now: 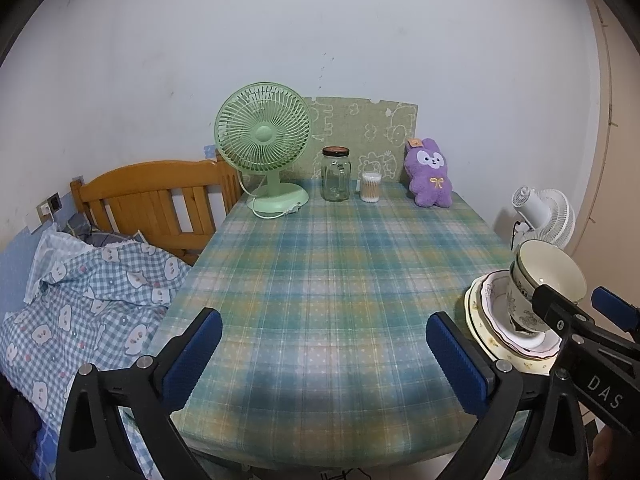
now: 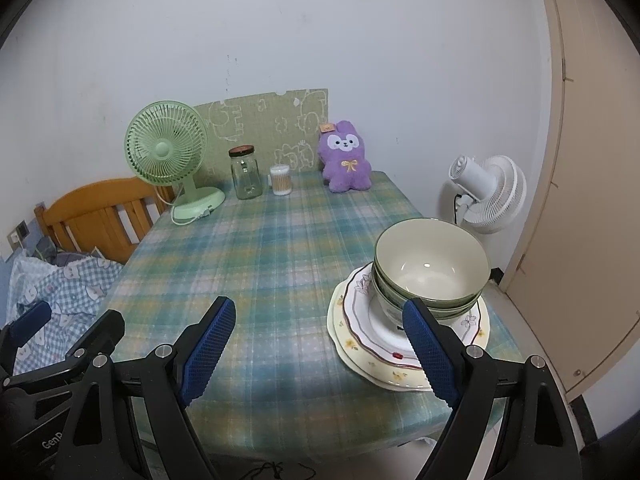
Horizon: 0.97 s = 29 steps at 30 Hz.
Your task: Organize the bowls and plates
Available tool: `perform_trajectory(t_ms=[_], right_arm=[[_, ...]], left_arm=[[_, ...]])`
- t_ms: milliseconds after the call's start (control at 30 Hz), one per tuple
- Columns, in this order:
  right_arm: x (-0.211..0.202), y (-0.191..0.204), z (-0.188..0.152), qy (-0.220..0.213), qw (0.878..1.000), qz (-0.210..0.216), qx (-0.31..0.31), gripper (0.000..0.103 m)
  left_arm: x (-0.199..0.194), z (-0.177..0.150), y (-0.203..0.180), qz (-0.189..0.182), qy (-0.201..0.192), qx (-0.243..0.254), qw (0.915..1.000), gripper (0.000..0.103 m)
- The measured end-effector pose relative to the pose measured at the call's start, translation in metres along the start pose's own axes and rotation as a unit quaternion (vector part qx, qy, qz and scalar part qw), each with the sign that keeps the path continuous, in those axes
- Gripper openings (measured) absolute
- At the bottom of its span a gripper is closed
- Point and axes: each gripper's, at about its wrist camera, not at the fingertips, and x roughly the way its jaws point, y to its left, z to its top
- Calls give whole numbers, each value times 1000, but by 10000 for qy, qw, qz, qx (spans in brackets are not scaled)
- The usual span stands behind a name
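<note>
Two black grippers w/ blue ribbed pads hang over the near edge of our table (image 2: 256,248), covered in a green-and-blue plaid cloth. The left gripper (image 1: 324,348) has jaws spread wide, nothing between them; the right gripper (image 2: 320,348) is likewise wide open and empty, its right pad just in front of the dish stack w/out gripping it.

The stack sits at the near right corner, close to the table's right edge: we count 2 scalloped ceramic plates (image 2: 360,344), a white one w/ red rim on a cream one w/ yellow flowers, and on them nested green-rimmed cream bowls (image 2: 432,268), approx 3, exact no. hard to tell.

The middle and left of the cloth lie bare, so there's room. Along the far edge by the wall: 1 pale green desk fan (image 2: 168,152), 1 clear glass jar w/ dark lid (image 2: 245,174), 1 small tub of cotton swabs (image 2: 280,180), 1 purple plush bunny (image 2: 346,158). Off the right edge stands 1 white fan (image 2: 488,192); left edge meets a wooden bed headboard (image 1: 156,200).
</note>
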Motion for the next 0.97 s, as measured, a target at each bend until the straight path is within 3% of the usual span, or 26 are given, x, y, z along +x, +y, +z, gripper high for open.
perform_trajectory(t_ms=[967], right_arm=[[3, 0, -2, 63, 10000, 3, 18, 88]], left_arm=[[4, -1, 2, 12, 59, -1, 10000, 103]])
